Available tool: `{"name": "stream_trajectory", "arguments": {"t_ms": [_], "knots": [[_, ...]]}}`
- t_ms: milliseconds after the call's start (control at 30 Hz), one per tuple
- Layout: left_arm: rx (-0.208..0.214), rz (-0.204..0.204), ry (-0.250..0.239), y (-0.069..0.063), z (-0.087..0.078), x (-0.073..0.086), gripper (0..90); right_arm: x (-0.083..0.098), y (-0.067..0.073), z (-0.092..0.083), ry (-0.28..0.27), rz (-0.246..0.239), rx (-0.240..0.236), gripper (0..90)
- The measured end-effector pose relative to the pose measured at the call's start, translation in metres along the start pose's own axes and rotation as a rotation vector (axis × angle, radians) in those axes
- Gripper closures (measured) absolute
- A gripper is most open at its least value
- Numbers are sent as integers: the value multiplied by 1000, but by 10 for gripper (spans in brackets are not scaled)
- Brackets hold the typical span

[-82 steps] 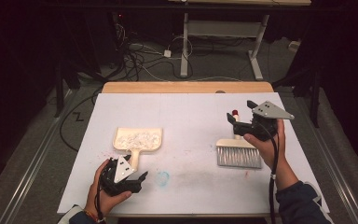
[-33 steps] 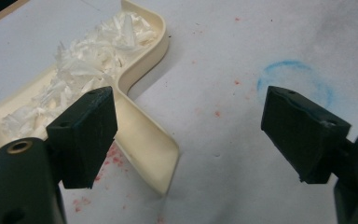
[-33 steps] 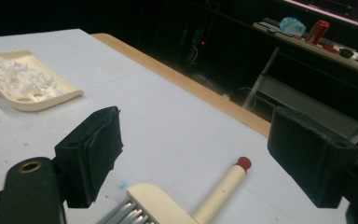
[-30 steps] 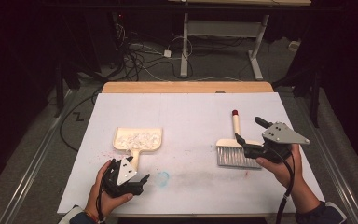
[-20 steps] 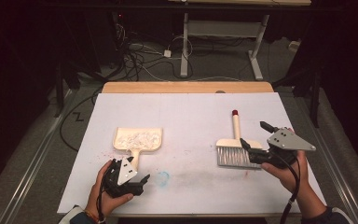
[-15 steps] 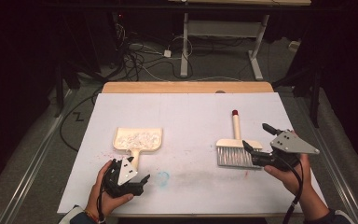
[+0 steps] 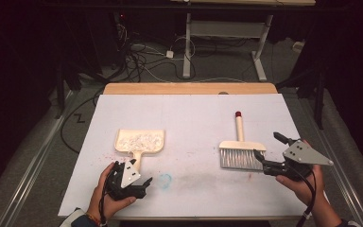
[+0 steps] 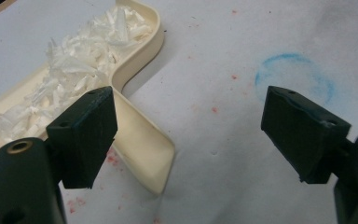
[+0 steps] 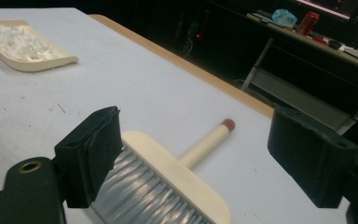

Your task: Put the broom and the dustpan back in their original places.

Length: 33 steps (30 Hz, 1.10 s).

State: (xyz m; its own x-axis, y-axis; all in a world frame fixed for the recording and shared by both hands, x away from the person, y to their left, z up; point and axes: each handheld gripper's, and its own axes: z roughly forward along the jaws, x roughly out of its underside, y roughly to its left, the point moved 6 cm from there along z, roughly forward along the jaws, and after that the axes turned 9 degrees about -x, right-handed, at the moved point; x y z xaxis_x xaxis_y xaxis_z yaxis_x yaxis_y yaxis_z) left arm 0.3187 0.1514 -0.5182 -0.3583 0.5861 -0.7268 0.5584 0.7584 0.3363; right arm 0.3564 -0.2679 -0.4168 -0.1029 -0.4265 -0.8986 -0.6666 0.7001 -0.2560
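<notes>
A cream dustpan (image 7: 139, 142) heaped with white shreds lies left of centre on the white table cover, its handle pointing at the front edge. My left gripper (image 7: 141, 185) rests open just below that handle; in the left gripper view the dustpan (image 8: 74, 79) handle runs beside the left jaw and nothing sits between the jaws (image 8: 186, 130). A cream brush (image 7: 240, 151) with grey bristles and a red-tipped handle lies at the right. My right gripper (image 7: 267, 145) stands open just right of the brush head; in the right gripper view the brush (image 9: 177, 182) lies low between the spread jaws (image 9: 205, 154), untouched.
A faint blue circle (image 7: 165, 180) and red specks mark the cover near the left gripper. A wooden table edge (image 7: 189, 88) runs along the back. Cables and a desk frame (image 7: 227, 28) lie on the floor beyond. A red can (image 9: 310, 22) stands on a far desk.
The right gripper was over the brush handle; it has let go and drawn back to the right and toward the front edge. The brush lies still on the table. The left gripper has not moved.
</notes>
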Motion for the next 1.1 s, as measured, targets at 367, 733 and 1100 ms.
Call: {"name": "stream_trajectory", "arguments": {"t_ms": [367, 733, 1100], "knots": [[0, 3, -2, -1, 1, 0, 182, 22, -3, -11, 20, 20, 6, 180], [4, 1, -2, -1, 1, -1, 182, 50, 7, -13, 68, -6, 5, 177], [2, 19, -1, -3, 1, 0, 181, 73, 19, -13, 91, -1, -25, 174]]}}
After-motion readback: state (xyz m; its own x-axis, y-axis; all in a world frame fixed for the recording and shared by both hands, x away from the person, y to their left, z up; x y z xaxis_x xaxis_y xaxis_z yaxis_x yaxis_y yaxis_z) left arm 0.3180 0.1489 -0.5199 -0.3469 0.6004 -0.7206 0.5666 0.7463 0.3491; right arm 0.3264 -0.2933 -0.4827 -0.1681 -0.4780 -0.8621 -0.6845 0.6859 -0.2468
